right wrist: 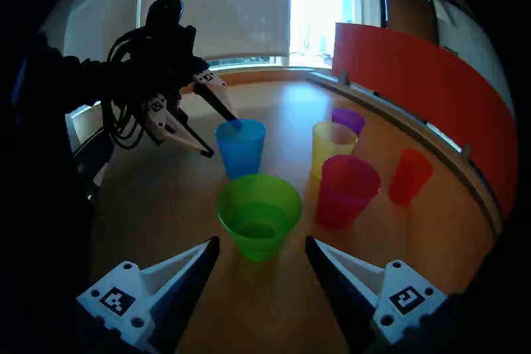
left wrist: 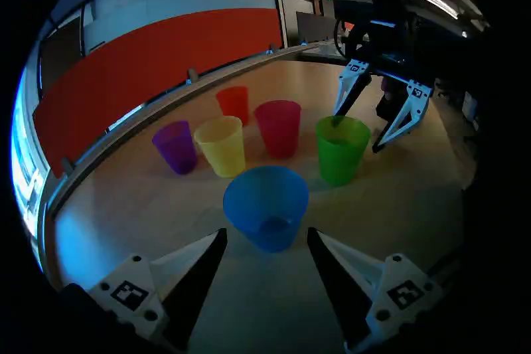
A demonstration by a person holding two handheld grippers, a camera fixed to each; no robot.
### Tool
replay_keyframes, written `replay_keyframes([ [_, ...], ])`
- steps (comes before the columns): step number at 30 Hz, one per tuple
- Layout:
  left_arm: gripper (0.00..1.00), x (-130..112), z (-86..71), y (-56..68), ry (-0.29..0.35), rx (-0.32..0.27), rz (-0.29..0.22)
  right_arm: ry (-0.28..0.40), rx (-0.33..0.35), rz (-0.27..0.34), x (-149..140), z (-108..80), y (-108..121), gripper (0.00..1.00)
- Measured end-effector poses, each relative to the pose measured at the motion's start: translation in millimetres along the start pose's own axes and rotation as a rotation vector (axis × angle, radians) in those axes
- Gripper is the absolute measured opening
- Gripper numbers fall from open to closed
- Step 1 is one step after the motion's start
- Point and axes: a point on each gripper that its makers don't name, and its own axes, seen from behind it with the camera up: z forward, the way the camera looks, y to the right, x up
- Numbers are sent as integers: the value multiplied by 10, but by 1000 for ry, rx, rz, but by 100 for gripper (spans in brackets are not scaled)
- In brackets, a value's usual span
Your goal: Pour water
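Left gripper (left wrist: 266, 232): jaws released, blue cup (left wrist: 266, 204) at 12 o'clock, just ahead of tips, untouched. Right gripper (right wrist: 261, 240): jaws spread, green cup (right wrist: 259, 216) at 12 o'clock. Both cups upright on table (left wrist: 405, 208).

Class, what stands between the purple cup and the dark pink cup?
The yellow cup, in the left gripper view, between the purple cup and the dark pink cup.

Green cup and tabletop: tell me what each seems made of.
Green cup: likely thin plastic, translucent and glossy; light glows through its wall. Tabletop: looks like wood or wood-look laminate, smooth semi-gloss; warm tone with soft window reflections.
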Motion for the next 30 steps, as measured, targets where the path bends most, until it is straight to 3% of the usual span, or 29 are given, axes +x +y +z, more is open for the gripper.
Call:
replay_keyframes([
  [18,90,-115,-302,-44,-1,59,-14,10,-50,-2,-86,-291,-28,100],
  [30,90,-177,-404,-93,3,89,-27,21,-78,0,-51,-417,-3,100],
])
